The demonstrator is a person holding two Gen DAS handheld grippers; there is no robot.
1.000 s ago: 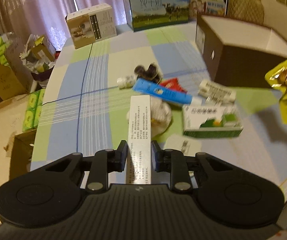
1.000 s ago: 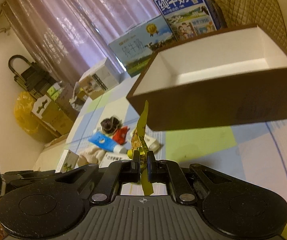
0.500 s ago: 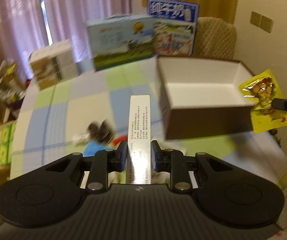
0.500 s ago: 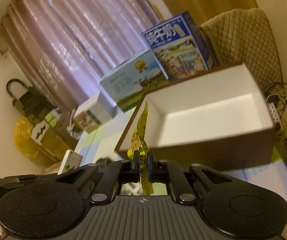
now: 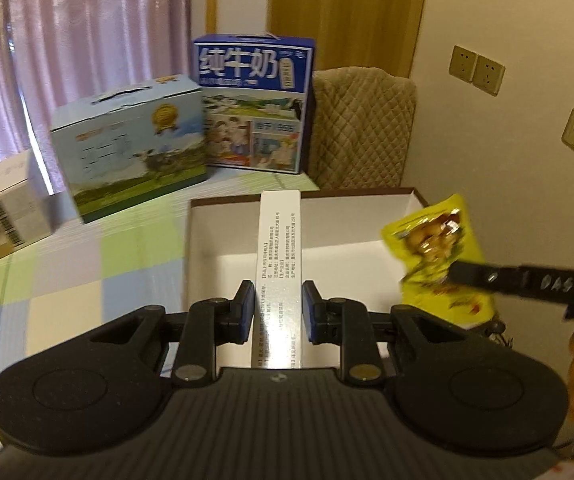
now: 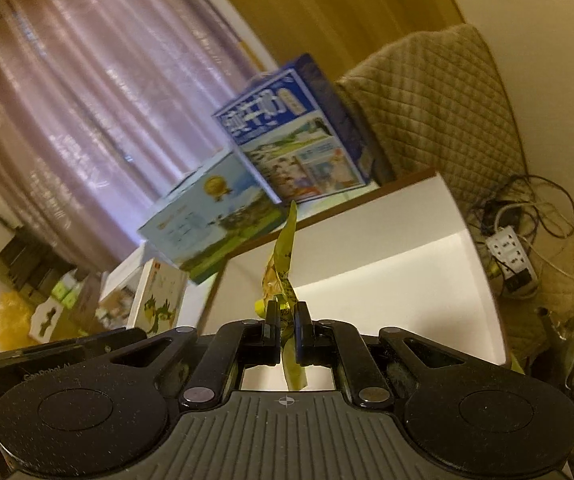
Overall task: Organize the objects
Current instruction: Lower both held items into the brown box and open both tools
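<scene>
Probably a home: curtains (image 5: 67, 40), padded chair (image 5: 361, 128), checked tablecloth (image 5: 67, 272).

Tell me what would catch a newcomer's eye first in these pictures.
Probably the yellow snack packet pinched in the right gripper, held over the open white-lined box. Next, the long white carton clamped in the left gripper, pointing into that box. Behind stand two milk cases.

"纯牛奶" on blue milk carton (image 5: 253, 104)
</scene>
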